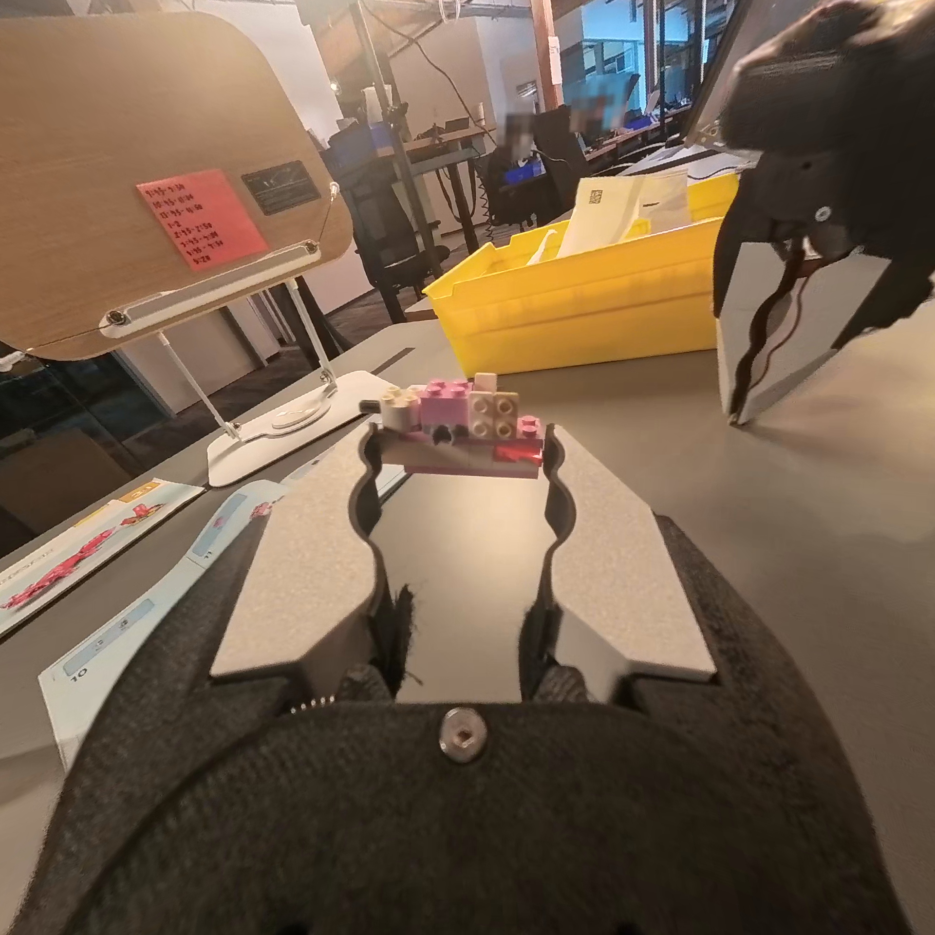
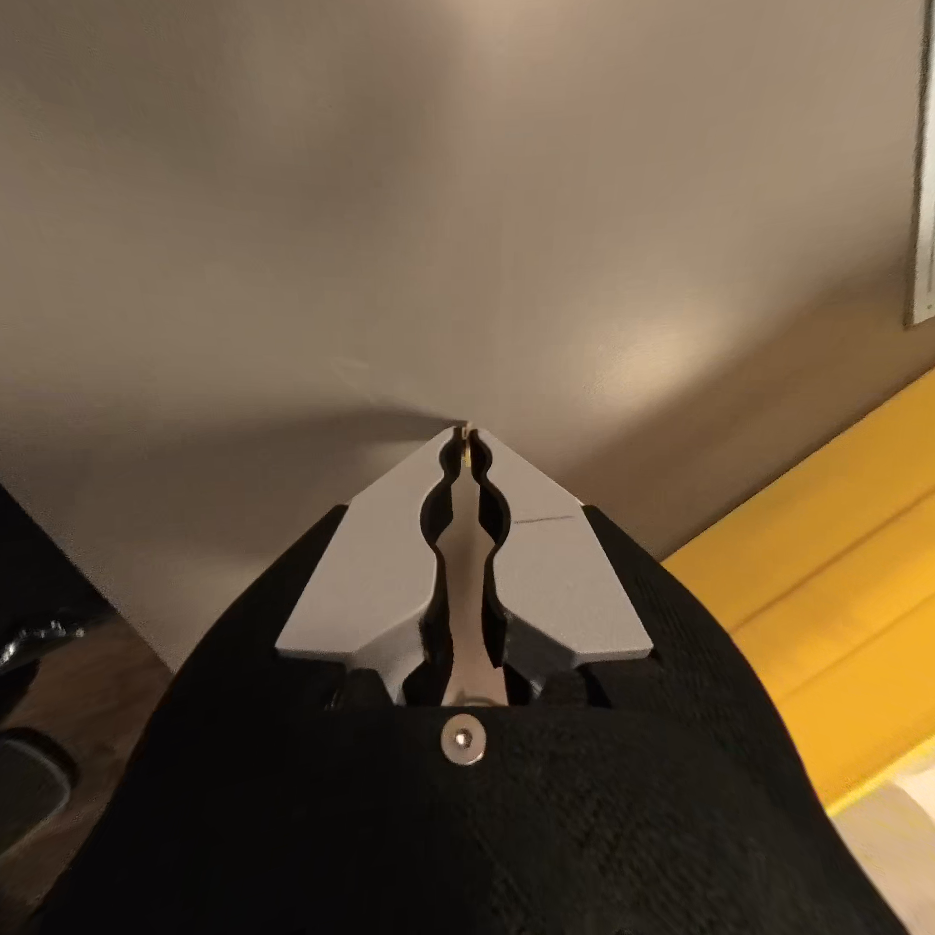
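The left gripper (image 1: 458, 445) holds a part-built brick model (image 1: 458, 430) of pink and cream pieces above the table (image 1: 657, 506), both pads against its ends, while the right gripper (image 2: 466, 434), tips down at the table, pinches a tiny pale piece (image 2: 466, 445)

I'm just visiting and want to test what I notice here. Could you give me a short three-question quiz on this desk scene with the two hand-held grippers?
1. True or false: the left hand-held gripper grips a toy-brick model of pink and cream bricks by its two ends.
2. What colour is the bin beyond the model? A) blue B) yellow C) green
3. Fill in: the right hand-held gripper points down at the ____, fingertips nearly together.

Key
1. True.
2. B; papers stand in it.
3. Table.
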Demonstrator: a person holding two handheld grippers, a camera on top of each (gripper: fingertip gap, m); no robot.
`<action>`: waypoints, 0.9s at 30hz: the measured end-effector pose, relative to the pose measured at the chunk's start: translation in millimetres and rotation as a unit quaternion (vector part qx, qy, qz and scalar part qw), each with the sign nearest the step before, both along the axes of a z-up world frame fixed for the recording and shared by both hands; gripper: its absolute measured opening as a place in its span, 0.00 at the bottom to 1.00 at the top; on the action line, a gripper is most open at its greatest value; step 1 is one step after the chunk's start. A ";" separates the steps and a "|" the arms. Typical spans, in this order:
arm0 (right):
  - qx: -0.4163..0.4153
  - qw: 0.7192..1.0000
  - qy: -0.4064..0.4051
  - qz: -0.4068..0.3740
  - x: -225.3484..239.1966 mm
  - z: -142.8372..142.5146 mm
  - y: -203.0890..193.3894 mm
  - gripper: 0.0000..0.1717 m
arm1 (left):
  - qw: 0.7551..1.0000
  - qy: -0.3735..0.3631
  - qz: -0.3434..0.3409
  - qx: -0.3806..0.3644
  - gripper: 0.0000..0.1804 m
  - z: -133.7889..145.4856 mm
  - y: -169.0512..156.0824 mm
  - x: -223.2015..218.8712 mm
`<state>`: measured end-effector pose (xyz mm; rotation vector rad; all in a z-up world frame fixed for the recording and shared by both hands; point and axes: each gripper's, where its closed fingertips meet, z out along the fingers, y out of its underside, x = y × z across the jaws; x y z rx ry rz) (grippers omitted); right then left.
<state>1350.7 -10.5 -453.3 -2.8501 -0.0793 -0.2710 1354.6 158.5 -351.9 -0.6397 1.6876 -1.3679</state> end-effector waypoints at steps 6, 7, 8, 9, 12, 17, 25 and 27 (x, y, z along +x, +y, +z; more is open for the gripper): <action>0.266 0.957 0.118 0.015 -42.2 27.5 72.9 0.01 | 1.000 0.005 -0.006 -0.016 0.35 1.7 0.9 -0.4; 0.295 0.944 0.149 0.024 -50.6 29.2 80.3 0.01 | 1.000 0.007 -0.009 -0.020 0.35 1.6 0.7 -0.4; 0.309 0.934 0.179 0.028 -56.9 27.4 84.3 0.01 | 1.000 0.009 -0.011 -0.024 0.35 1.6 0.5 -0.5; 0.311 0.928 0.201 0.031 -60.6 22.8 85.6 0.01 | 1.000 0.011 -0.012 -0.026 0.35 1.6 0.4 -0.5; 0.302 0.924 0.231 0.037 -63.9 9.8 83.6 0.01 | 0.999 0.011 -0.014 -0.028 0.35 1.9 0.5 -0.8; 0.303 0.917 0.255 0.047 -62.5 11.4 75.7 0.01 | 0.999 0.015 -0.018 -0.028 0.35 0.6 -0.6 -0.8; 0.306 0.923 0.228 0.055 -56.0 11.7 66.1 0.07 | 0.999 0.018 -0.023 -0.029 0.35 -0.3 -2.0 -1.4; 0.307 0.927 0.210 0.057 -57.3 12.9 65.5 0.08 | 0.999 0.019 -0.025 -0.028 0.35 -0.9 -2.5 -1.4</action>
